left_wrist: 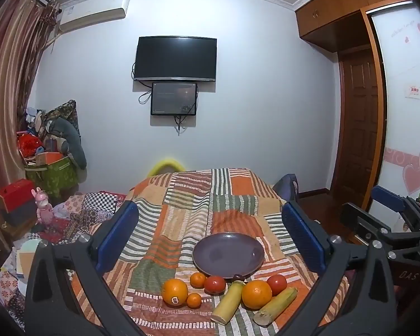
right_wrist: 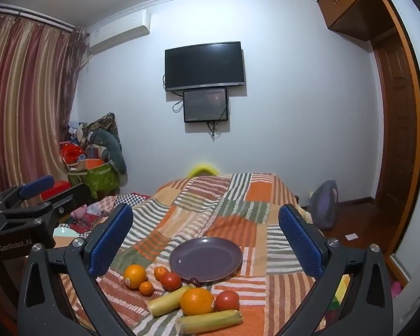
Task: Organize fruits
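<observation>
While spread wide and gripping nothing, left gripper point(left_wrist: 210, 238) and right gripper point(right_wrist: 205, 240) above bare purple plate point(right_wrist: 207, 259); oranges point(right_wrist: 196, 301), tomatoes point(right_wrist: 227, 300) along blanket's point(right_wrist: 238, 210) near edge

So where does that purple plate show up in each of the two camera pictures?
Left wrist view: the purple plate lies low, right of center, just behind the fruit.
Right wrist view: the purple plate lies low, near center, again behind the fruit.
Shared landmark: the wall-mounted TV above it.
</observation>
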### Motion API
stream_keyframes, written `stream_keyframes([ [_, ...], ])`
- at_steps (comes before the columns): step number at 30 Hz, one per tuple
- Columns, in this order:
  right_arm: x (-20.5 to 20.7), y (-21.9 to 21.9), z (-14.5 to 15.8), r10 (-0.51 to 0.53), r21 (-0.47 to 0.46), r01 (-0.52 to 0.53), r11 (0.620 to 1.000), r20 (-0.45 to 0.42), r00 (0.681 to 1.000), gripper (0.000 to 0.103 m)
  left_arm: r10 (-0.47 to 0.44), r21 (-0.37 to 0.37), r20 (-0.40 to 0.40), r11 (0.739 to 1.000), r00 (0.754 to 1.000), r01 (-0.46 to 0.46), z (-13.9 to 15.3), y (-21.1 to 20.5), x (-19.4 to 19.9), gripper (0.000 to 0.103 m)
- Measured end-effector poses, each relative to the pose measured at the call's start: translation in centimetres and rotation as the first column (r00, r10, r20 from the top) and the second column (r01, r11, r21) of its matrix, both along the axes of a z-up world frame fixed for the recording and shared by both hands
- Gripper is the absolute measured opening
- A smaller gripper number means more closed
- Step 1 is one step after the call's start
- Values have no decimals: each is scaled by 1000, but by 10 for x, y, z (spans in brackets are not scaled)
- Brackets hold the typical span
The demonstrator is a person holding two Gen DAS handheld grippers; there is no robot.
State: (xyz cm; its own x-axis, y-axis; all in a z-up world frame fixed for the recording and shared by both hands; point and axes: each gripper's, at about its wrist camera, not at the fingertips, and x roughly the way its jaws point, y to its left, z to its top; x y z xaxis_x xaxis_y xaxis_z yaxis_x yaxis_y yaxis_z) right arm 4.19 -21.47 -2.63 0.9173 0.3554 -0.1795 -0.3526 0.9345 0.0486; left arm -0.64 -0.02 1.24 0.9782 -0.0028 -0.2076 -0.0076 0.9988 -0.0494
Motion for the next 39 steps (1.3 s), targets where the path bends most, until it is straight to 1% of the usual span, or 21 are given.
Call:
stream_keyframes([
  [19, 4, -5, 1, -5, 18, 5, 1000, -1, 1000, 103, 1, 7, -4, 1000, 1000, -1, -13, -3, 6, 103],
  [39, 4, -4, 3, -5, 20, 5, 1000, 1, 1000, 103, 0, 8, -2, 1000, 1000, 0, -12, -3, 6, 103],
])
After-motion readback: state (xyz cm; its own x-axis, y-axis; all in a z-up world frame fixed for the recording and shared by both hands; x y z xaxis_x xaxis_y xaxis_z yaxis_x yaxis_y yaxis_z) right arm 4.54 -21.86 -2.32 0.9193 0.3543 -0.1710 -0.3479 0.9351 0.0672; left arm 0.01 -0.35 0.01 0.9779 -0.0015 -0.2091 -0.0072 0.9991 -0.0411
